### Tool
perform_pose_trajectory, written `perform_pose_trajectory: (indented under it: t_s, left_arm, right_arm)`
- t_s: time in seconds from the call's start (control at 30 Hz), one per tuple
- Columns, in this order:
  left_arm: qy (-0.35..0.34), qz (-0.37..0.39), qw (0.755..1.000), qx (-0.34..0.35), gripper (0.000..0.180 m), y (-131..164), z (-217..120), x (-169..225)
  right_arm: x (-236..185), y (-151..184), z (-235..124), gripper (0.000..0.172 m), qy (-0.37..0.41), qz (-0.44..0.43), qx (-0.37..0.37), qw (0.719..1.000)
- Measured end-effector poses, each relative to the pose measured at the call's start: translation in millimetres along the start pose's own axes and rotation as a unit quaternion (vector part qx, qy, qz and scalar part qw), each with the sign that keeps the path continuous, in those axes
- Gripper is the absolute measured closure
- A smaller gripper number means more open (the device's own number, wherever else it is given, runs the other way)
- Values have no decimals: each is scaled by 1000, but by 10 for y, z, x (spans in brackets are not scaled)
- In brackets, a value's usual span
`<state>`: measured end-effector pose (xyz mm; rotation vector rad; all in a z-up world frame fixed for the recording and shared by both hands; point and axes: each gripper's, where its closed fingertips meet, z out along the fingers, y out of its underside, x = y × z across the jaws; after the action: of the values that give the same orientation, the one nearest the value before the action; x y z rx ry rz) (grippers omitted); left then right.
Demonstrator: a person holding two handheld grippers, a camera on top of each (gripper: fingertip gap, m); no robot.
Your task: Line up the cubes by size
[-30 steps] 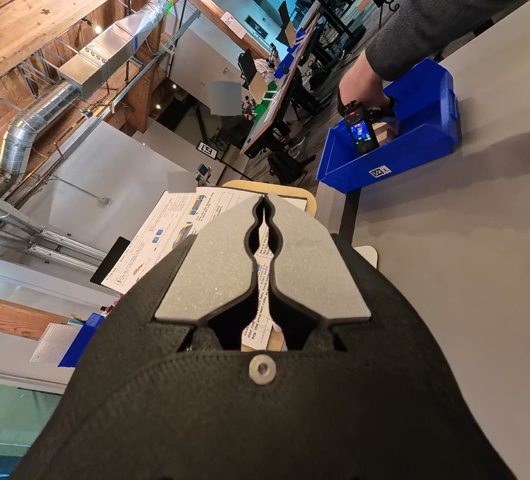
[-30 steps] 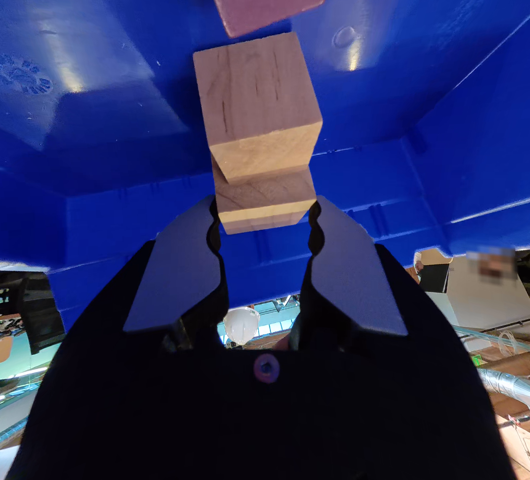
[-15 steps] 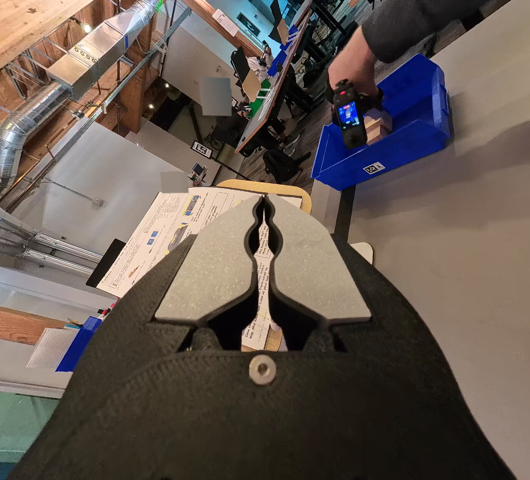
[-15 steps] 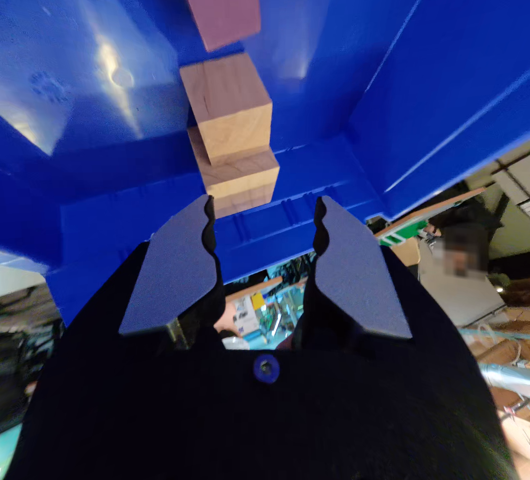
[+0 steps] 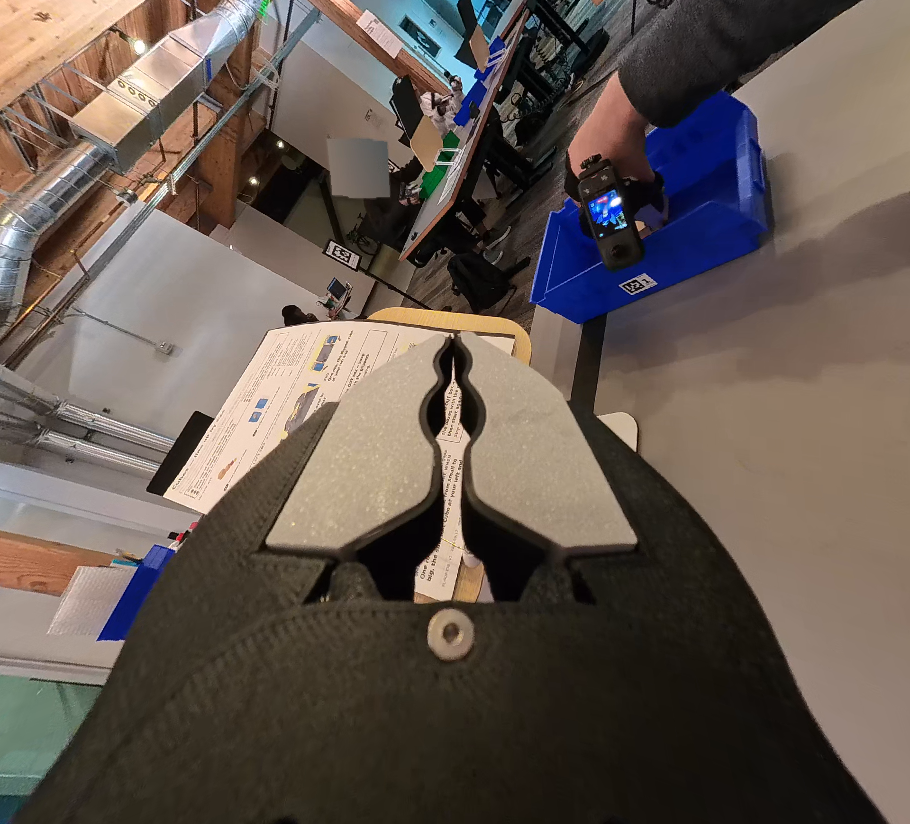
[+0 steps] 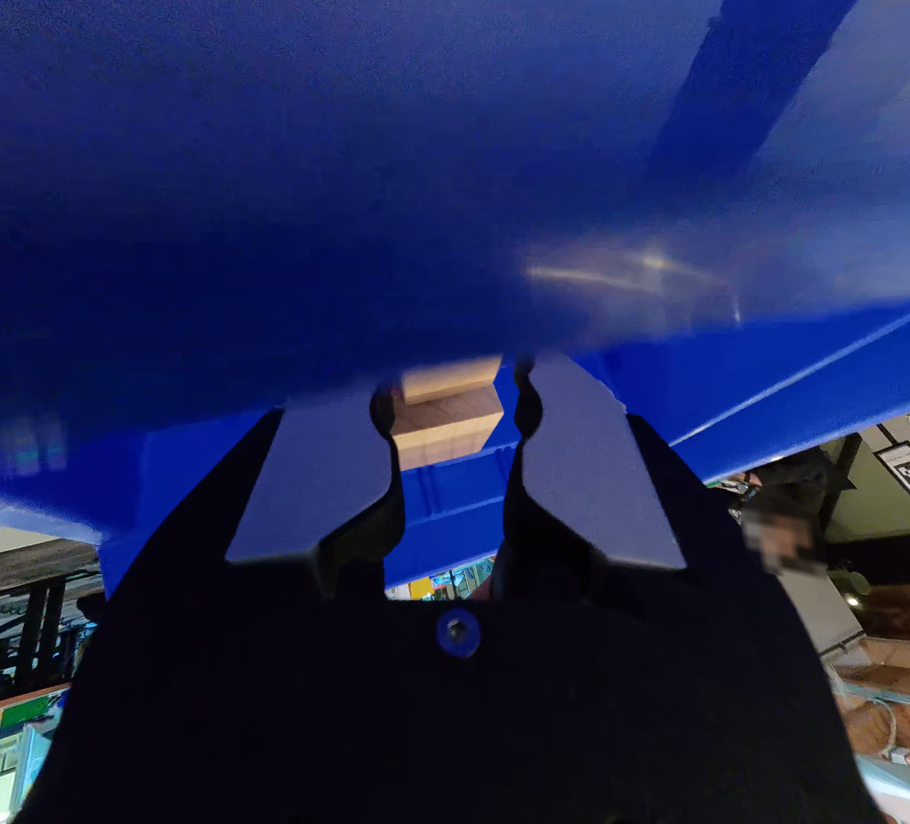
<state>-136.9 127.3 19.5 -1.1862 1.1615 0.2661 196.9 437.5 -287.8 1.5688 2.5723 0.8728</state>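
Inside the blue bin (image 6: 344, 135), wooden cube (image 6: 445, 426) edge-on between right claw (image 6: 450, 401) pads, grip unclear, left claw (image 5: 453, 342) clenched bare.

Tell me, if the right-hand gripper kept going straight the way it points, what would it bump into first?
Most likely the stacked wooden cubes that sit between the fingertips of the right gripper in the blue bin. The bin's wall looms just beyond; the picture is blurred, so depth is uncertain.

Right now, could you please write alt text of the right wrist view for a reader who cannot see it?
The right gripper reaches into a blue bin, its jaws apart around pale wooden cubes. A blue strip shows between the cubes and the right-hand finger; contact on the other side cannot be told. The picture is blurred, with room clutter at the lower edges.
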Motion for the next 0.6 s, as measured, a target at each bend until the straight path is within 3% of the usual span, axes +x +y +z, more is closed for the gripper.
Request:
perform_pose_trajectory:
  t_s: [0.3, 0.5, 0.6]
  left_arm:
    - [6, 5, 1000, -5, 180, 3, 25, 32]
    - [11, 7, 1000, -6, 180, 2, 35, 53]
    - [13, 7, 1000, -8, 180, 9, 47, 62]
  right_arm:
    - [-27, -31, -32, 130, -11, 1, 6, 1000]
    - [-28, 59, -28, 108, -13, 14, -4, 1000]
    - [-16, 37, 4, 121, -8, 10, 4, 1000]
